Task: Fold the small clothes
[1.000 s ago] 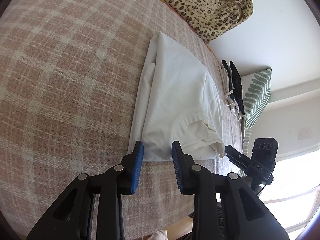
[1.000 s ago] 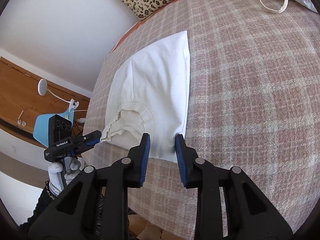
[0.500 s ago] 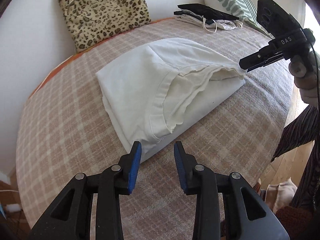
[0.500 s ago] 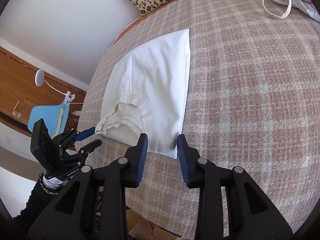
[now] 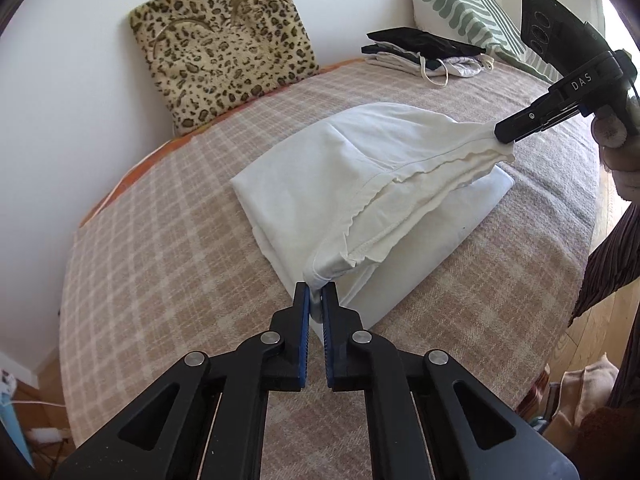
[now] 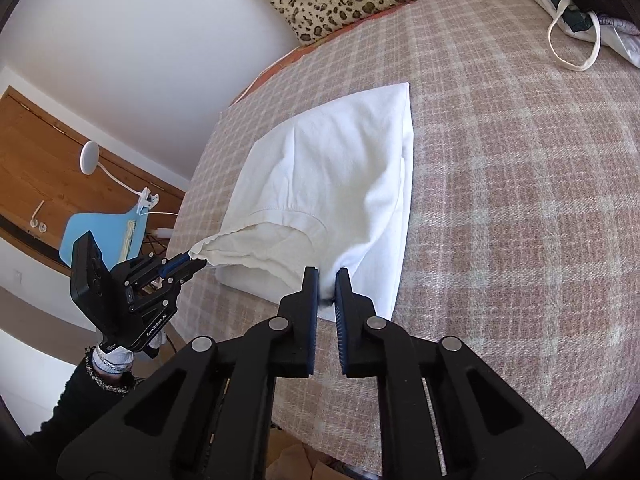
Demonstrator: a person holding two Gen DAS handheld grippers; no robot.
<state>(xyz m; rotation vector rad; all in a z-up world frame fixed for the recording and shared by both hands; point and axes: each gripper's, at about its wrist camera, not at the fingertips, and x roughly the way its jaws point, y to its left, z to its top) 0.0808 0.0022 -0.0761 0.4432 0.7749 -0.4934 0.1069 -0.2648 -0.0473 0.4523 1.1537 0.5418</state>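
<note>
Leopard-print cushion (image 5: 224, 36) and striped pillow (image 5: 460, 4) against wall

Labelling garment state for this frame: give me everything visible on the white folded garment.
The white folded garment looks like soft cotton knit, cream-white, already folded into a thick, roughly rectangular stack on the pink-beige plaid blanket. A ribbed, slightly frilled hem opening faces the near edge. Its top layer is lifted and pulled taut at two near corners: the left hand-held gripper is shut on one corner, the right hand-held gripper is shut on the other. The lower layers lie flat on the blanket.
</note>
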